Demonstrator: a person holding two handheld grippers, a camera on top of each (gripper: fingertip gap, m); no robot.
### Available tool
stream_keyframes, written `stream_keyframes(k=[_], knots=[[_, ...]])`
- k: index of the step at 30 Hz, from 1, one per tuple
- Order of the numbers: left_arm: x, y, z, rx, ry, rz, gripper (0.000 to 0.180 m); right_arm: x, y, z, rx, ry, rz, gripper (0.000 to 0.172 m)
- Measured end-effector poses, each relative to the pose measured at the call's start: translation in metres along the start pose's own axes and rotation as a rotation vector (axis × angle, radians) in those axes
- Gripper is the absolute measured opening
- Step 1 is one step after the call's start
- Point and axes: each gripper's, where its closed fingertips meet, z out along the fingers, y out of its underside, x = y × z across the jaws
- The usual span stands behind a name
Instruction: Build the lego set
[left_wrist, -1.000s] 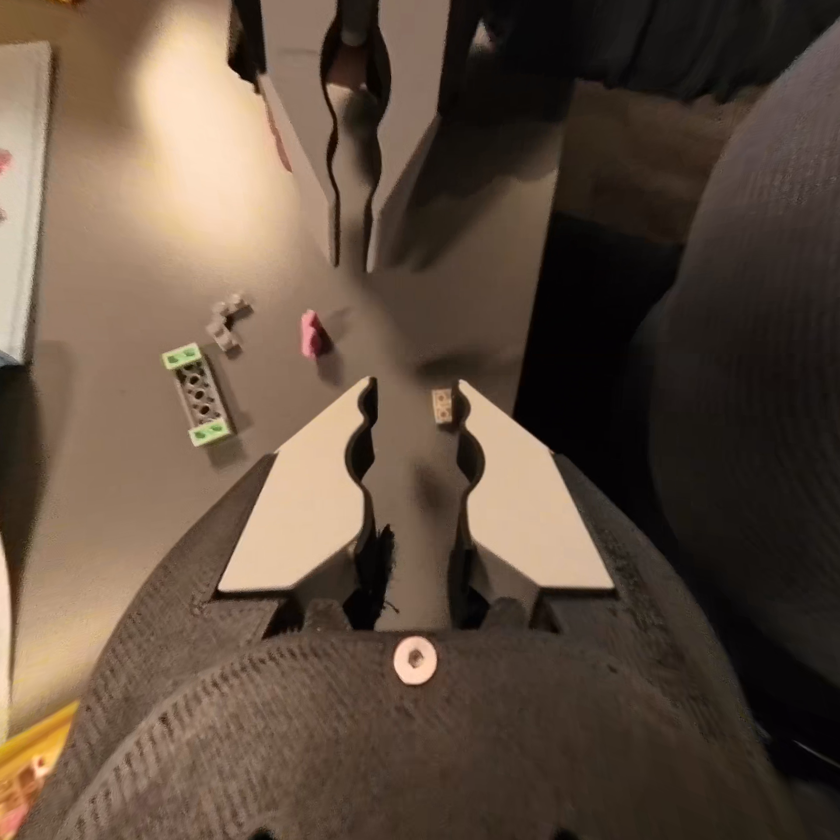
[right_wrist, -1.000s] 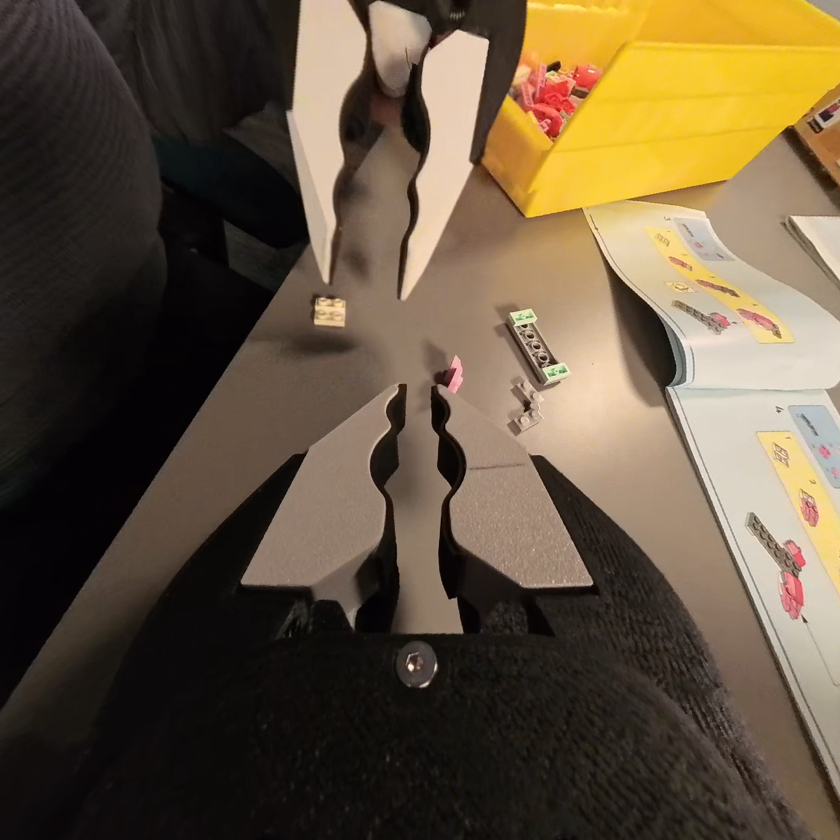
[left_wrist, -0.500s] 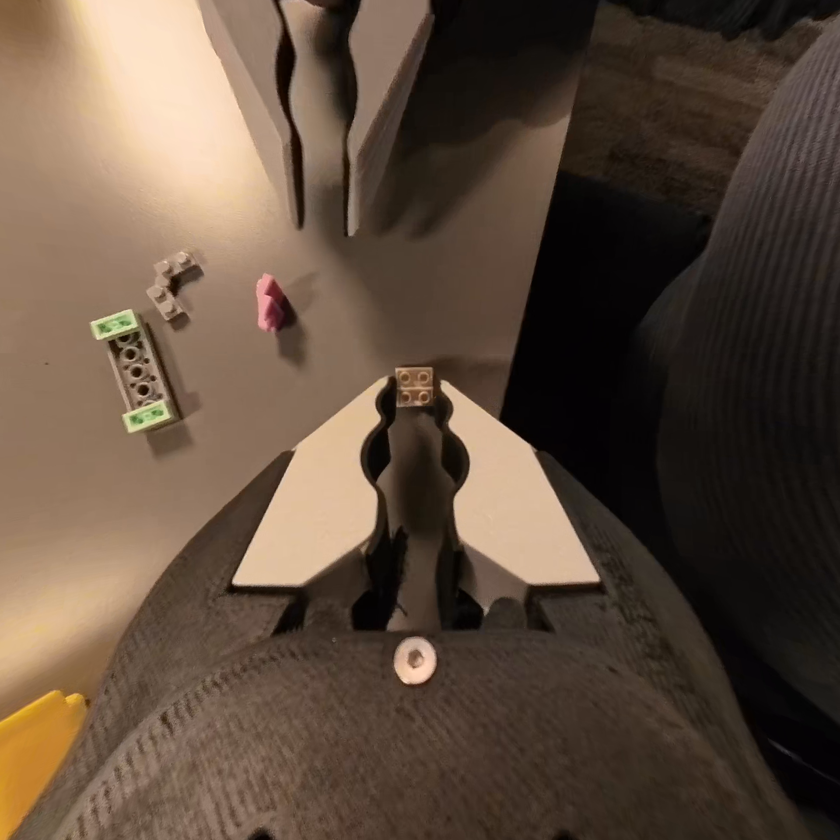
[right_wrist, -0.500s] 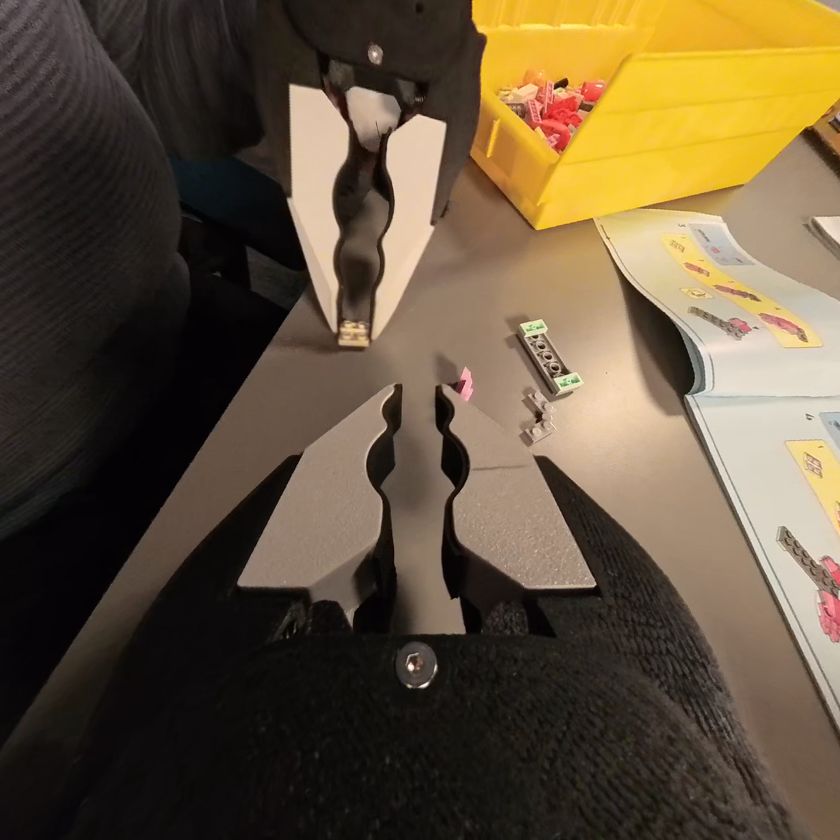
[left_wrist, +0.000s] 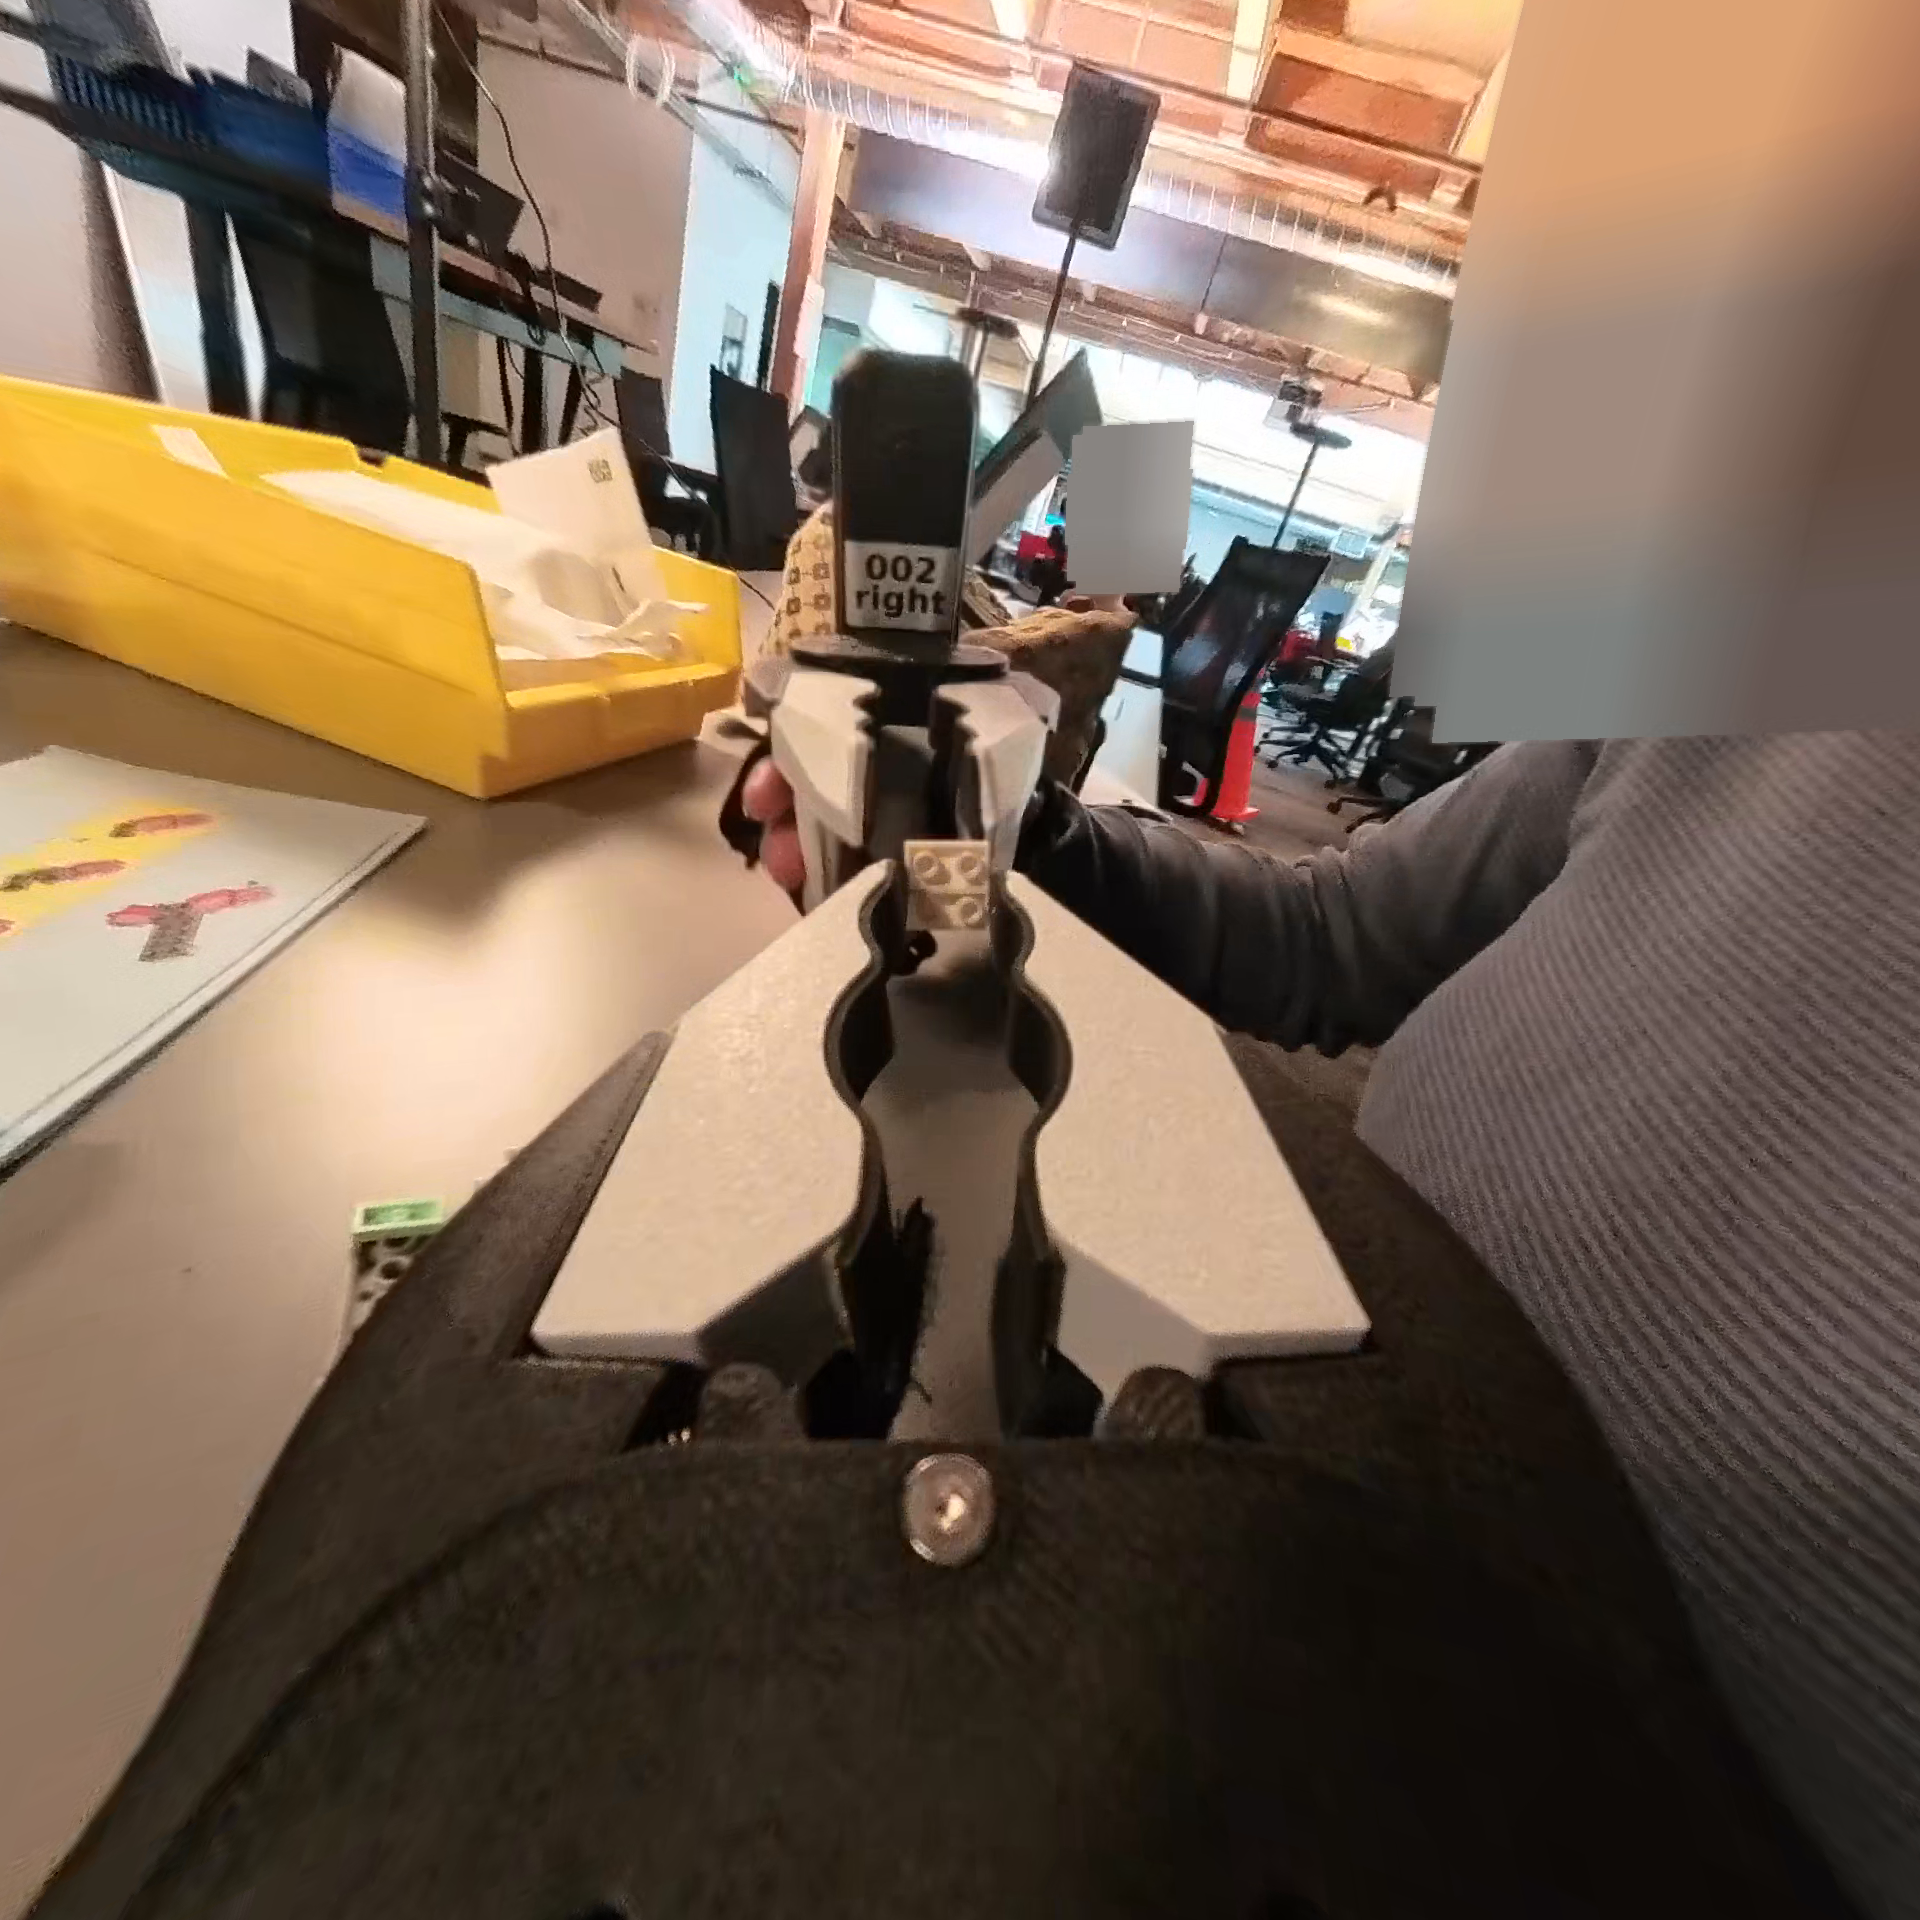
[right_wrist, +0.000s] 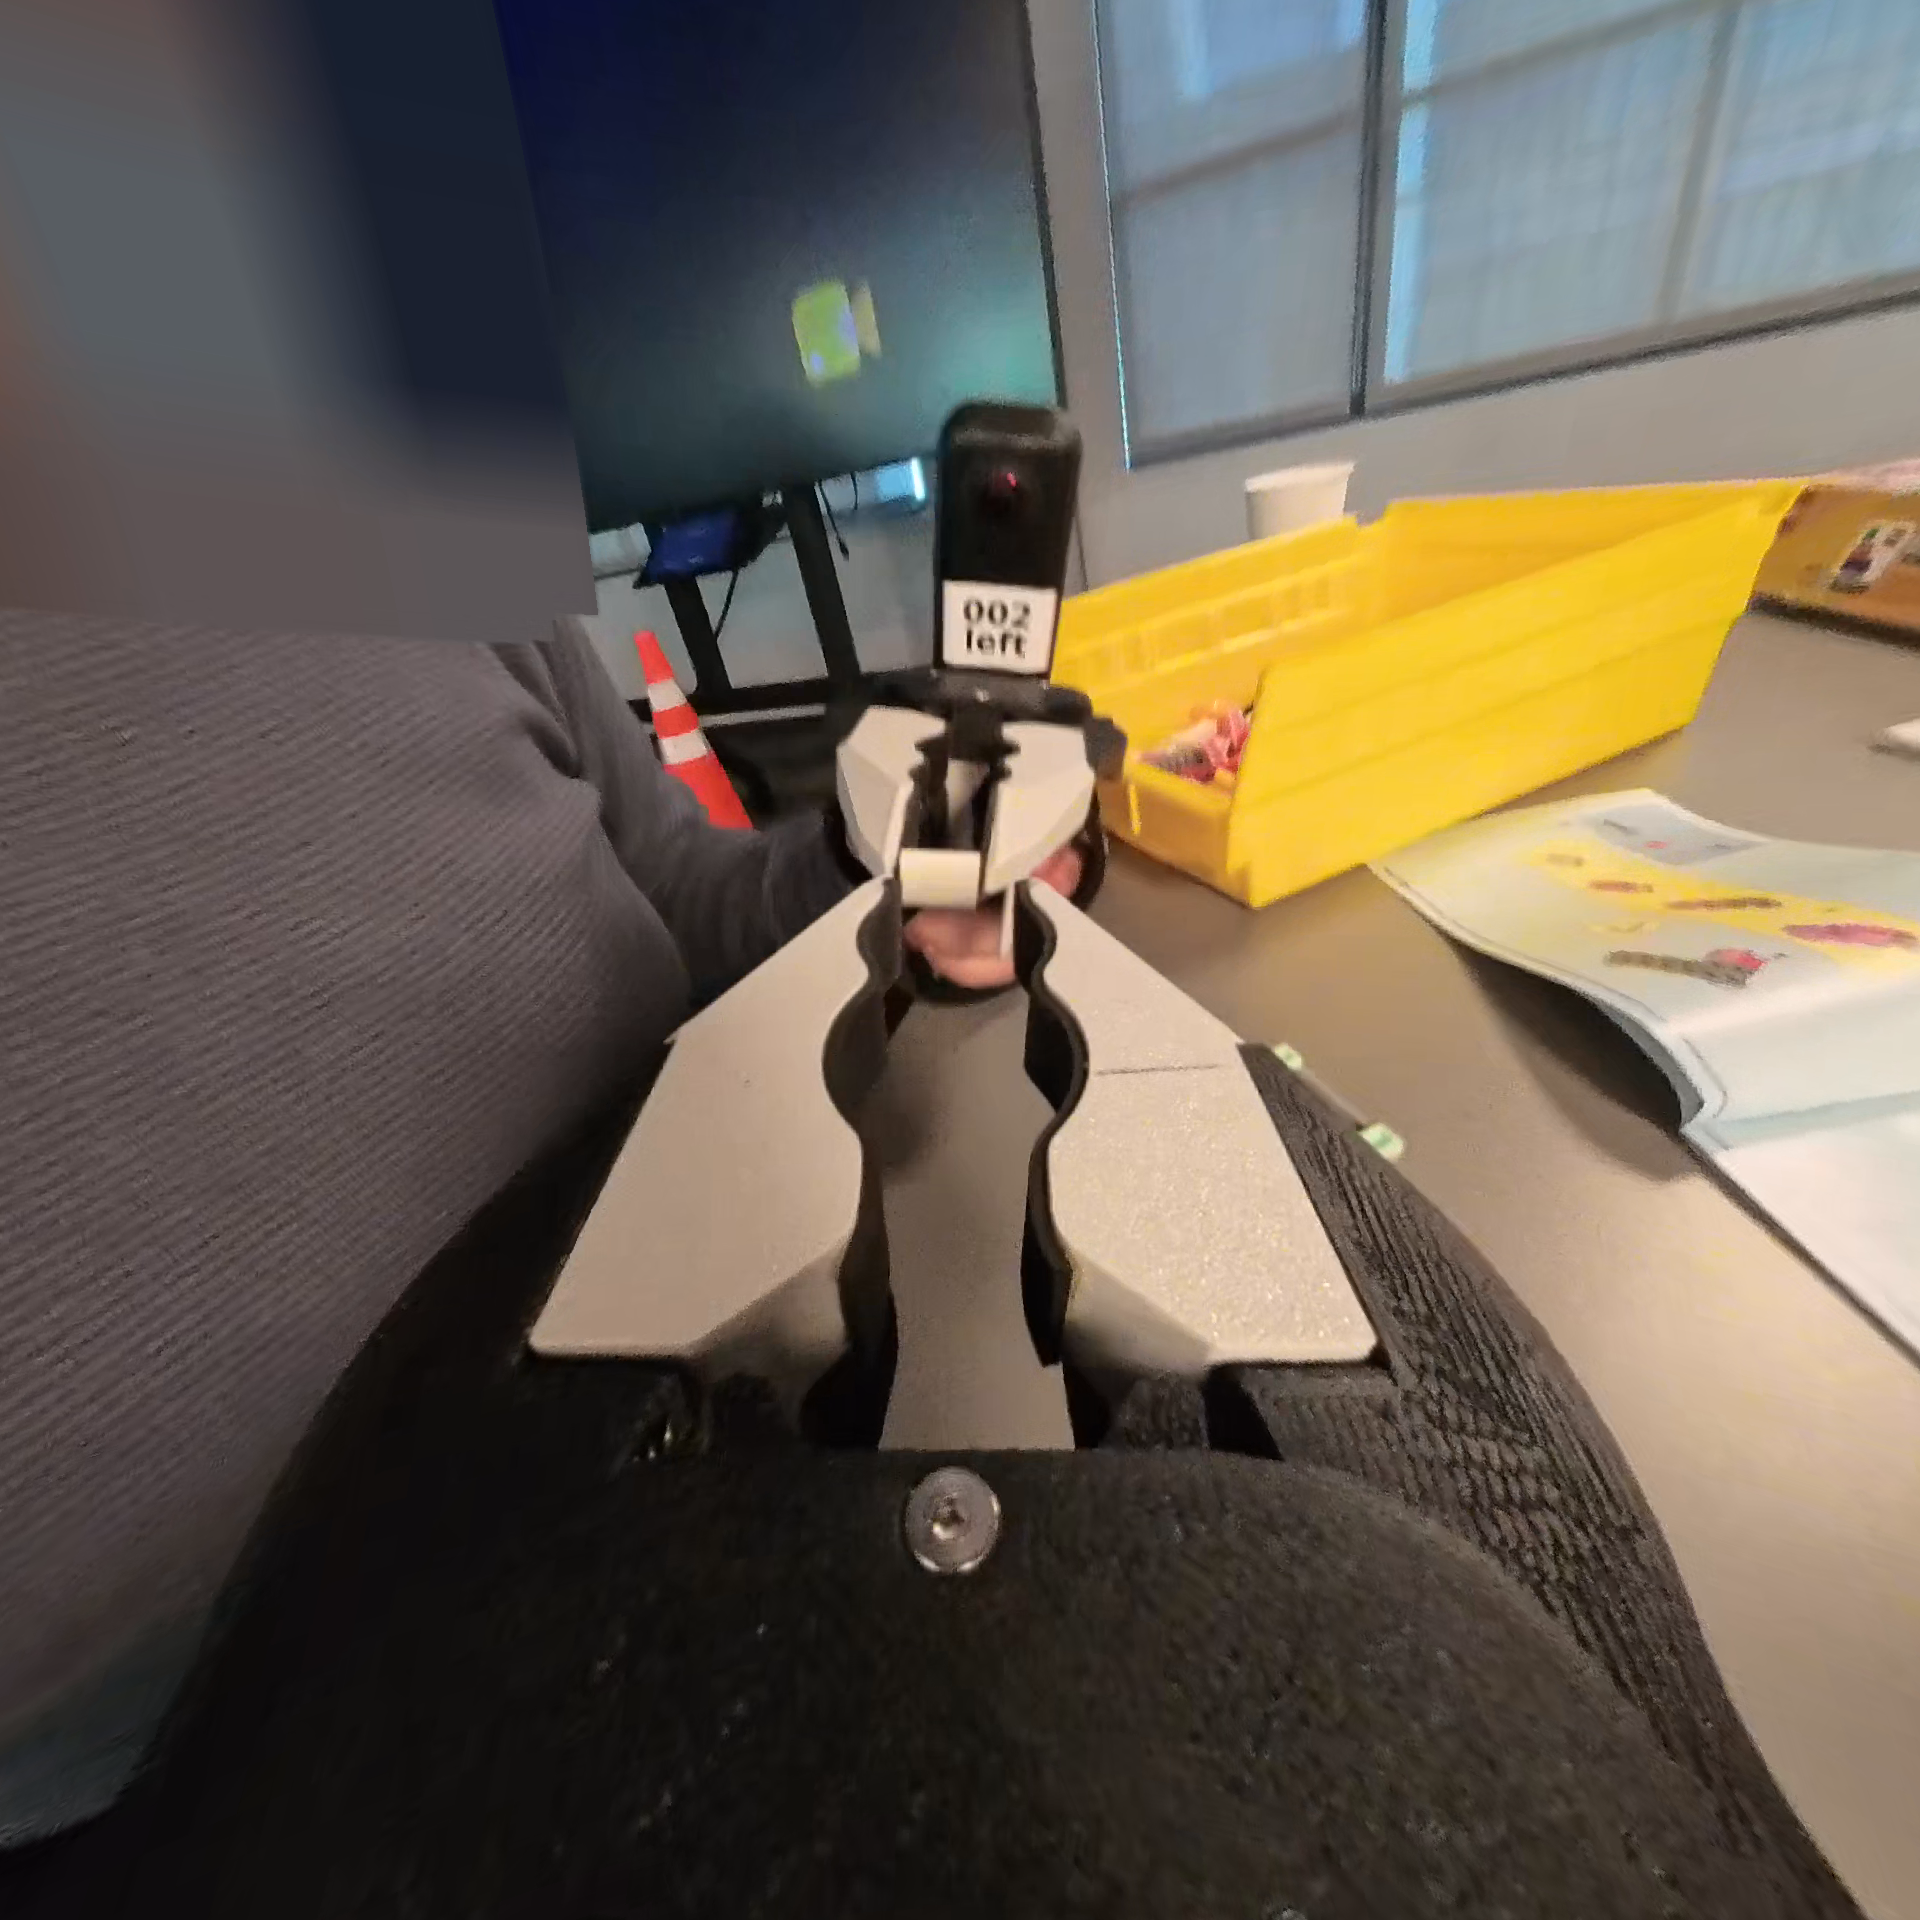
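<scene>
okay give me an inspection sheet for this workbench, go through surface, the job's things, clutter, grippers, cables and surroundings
Surface: grey table, dry, mostly bare at the near edge.
Job's things: small tan studded plate raised off the table; green-ended grey brick partly hidden by the left gripper's body; open instruction booklet.
Clutter: yellow bin with red and pink pieces; paper cup; cardboard box.
Grippers: left gripper has its jaws shut on the tan plate; right gripper faces it with jaws apart, nothing between them.
Cables: hanging cables by the far shelving.
Surroundings: dark monitor, orange cone, windows, office chairs, a person's grey sleeve.
</scene>
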Motion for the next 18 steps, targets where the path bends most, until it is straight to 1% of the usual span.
stream_keyframes(k=[2,5,7,9,11,14,15,17,18], knots=[[0.004,0.002,0.005,-0.007,0.051,-0.065,0.014,-0.005,-0.004,0.000,0.021,0.003,-0.092,0.023],[0.018,0.004,0.009,-0.025,0.203,-0.217,0.014,-0.019,0.001,0.005,-0.010,-0.020,-0.245,0.028],[0.026,0.005,0.009,-0.044,0.294,-0.312,0.014,-0.028,0.002,0.005,-0.008,-0.052,-0.296,0.021],[0.031,0.009,0.010,-0.081,0.369,-0.424,0.014,-0.036,0.005,0.005,-0.018,-0.104,-0.299,0.012],[0.035,0.010,0.009,-0.089,0.415,-0.472,0.014,-0.041,0.009,0.004,-0.036,-0.137,-0.291,0.006],[0.036,0.012,0.010,-0.102,0.417,-0.485,0.014,-0.042,0.013,0.002,-0.073,-0.153,-0.293,0.003],[0.035,0.011,0.010,-0.095,0.410,-0.472,0.008,-0.041,0.013,0.001,-0.084,-0.151,-0.293,0.000],[0.028,0.012,0.010,-0.099,0.336,-0.401,0.006,-0.035,0.015,-0.001,-0.103,-0.117,-0.299,0.000],[0.025,0.015,0.010,-0.123,0.289,-0.339,0.006,-0.032,0.017,-0.001,-0.122,-0.102,-0.302,0.000]])
